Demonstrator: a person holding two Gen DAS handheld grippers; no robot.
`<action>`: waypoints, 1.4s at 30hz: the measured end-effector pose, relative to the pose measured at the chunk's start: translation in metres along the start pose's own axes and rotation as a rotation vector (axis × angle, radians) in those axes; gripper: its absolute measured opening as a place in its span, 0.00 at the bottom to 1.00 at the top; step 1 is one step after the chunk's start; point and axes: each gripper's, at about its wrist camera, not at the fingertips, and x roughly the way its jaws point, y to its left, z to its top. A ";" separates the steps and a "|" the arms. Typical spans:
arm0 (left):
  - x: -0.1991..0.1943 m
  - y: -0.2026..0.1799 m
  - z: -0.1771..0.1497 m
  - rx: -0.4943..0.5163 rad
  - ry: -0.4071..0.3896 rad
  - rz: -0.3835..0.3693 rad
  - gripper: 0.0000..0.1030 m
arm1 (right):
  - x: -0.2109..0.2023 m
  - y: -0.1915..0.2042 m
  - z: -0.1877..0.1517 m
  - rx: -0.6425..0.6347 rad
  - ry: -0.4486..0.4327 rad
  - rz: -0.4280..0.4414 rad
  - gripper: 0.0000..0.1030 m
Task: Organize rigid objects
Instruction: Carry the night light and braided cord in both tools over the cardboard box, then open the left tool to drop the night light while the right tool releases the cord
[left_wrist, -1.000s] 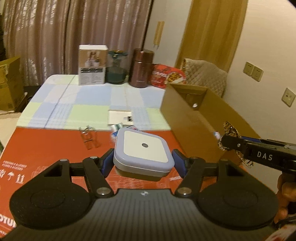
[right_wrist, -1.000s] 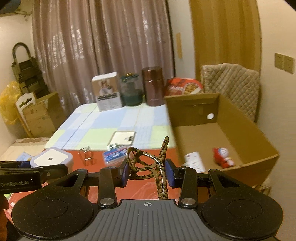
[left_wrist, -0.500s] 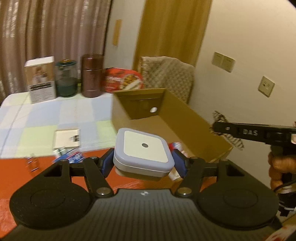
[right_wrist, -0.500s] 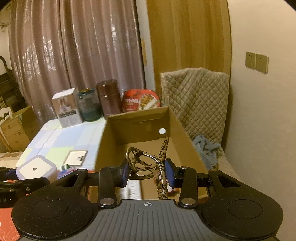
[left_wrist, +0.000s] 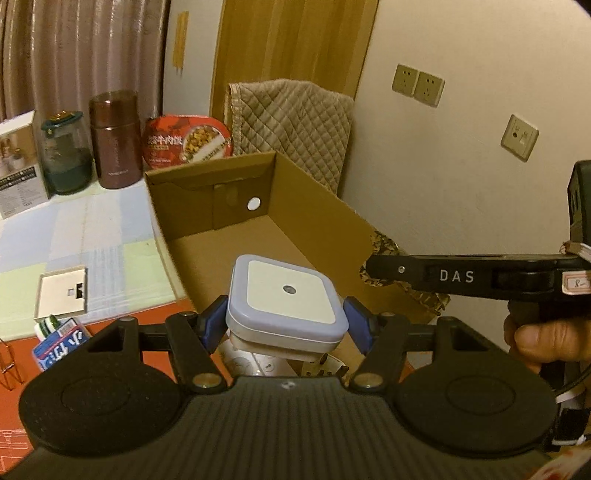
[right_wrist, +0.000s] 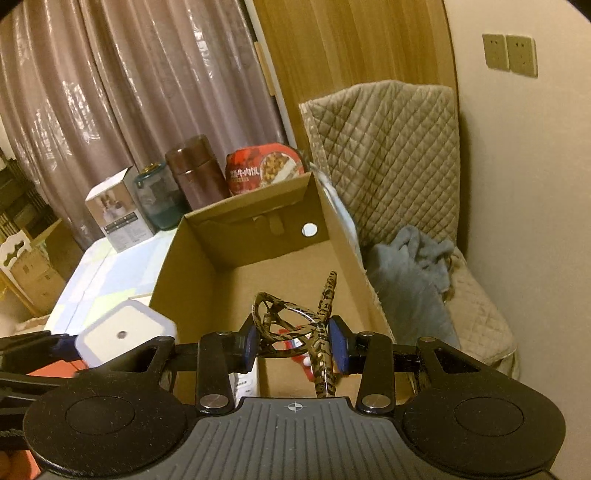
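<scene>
My left gripper (left_wrist: 286, 323) is shut on a square white-and-lilac night light (left_wrist: 286, 301) and holds it over the near end of an open cardboard box (left_wrist: 207, 192). The night light also shows in the right wrist view (right_wrist: 125, 338). My right gripper (right_wrist: 293, 345) is shut on a leopard-print hair clip (right_wrist: 295, 325) and holds it above the same box (right_wrist: 195, 243). The right gripper's arm crosses the left wrist view at right, with the clip (left_wrist: 384, 249) at the box's right wall. White packaging and a red toy lie on the box floor, mostly hidden by the grippers.
On the checked cloth stand a white carton (left_wrist: 16, 170), a glass jar (left_wrist: 66, 155), a brown flask (left_wrist: 116, 140) and a red food tray (left_wrist: 186, 138). A white card (left_wrist: 62, 291) and a small packet (left_wrist: 61, 345) lie near the red mat. A quilted chair (right_wrist: 388, 162) holds a grey cloth (right_wrist: 413, 273).
Both grippers have swung right from over the red mat to above the cardboard box, each keeping its object. The box now fills the middle of both views.
</scene>
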 end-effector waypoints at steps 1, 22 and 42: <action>0.003 0.001 -0.001 -0.001 0.007 -0.001 0.60 | 0.001 -0.001 0.000 0.001 0.003 0.000 0.36; 0.026 0.003 -0.008 -0.013 0.058 -0.013 0.60 | 0.009 -0.008 -0.002 0.029 0.013 0.000 0.36; -0.012 0.037 -0.006 -0.094 -0.033 0.062 0.68 | 0.007 0.003 -0.006 -0.015 0.020 -0.022 0.36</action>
